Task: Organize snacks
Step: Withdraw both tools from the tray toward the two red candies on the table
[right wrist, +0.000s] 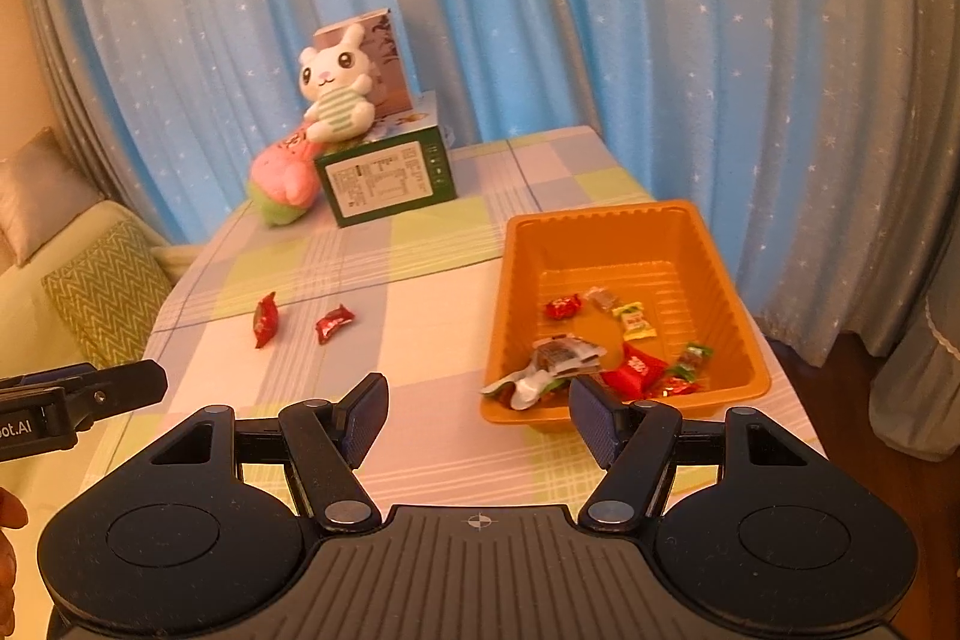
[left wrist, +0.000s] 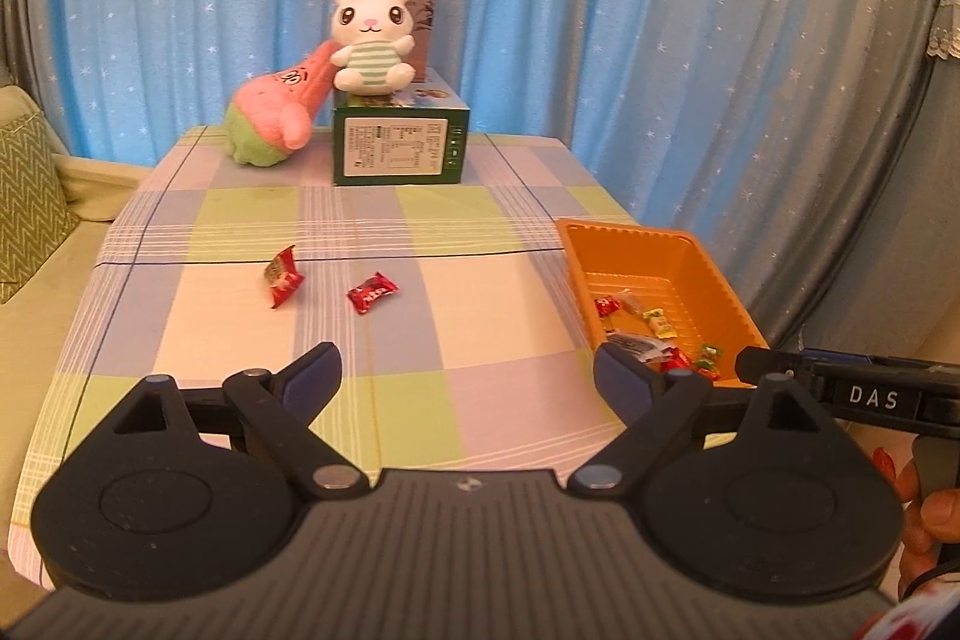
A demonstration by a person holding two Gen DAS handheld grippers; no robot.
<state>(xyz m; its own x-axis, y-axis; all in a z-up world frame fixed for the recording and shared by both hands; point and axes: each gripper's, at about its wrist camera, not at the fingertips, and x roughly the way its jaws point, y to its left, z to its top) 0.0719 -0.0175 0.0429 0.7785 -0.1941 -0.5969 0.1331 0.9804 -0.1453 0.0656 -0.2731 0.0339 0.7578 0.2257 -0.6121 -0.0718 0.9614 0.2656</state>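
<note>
Two red wrapped snacks lie on the checked tablecloth: one [left wrist: 282, 275] [right wrist: 264, 319] to the left, the other [left wrist: 372, 292] [right wrist: 334, 322] just right of it. An orange tray [left wrist: 672, 250] [right wrist: 606, 226] at the table's right holds several wrapped snacks [right wrist: 636, 369]. My left gripper [left wrist: 467, 379] is open and empty, above the near table, well short of the red snacks. My right gripper [right wrist: 478, 415] is open and empty, at the tray's near left corner. A silver wrapper [right wrist: 528, 388] hangs over the tray's near rim.
A green box [left wrist: 399, 145] [right wrist: 390, 178] stands at the table's far side with a white bunny plush [left wrist: 372, 40] [right wrist: 336, 94] on it and a pink plush [left wrist: 276, 112] [right wrist: 282, 178] leaning beside. Blue star curtains hang behind. A sofa with a cushion [right wrist: 108, 292] stands left.
</note>
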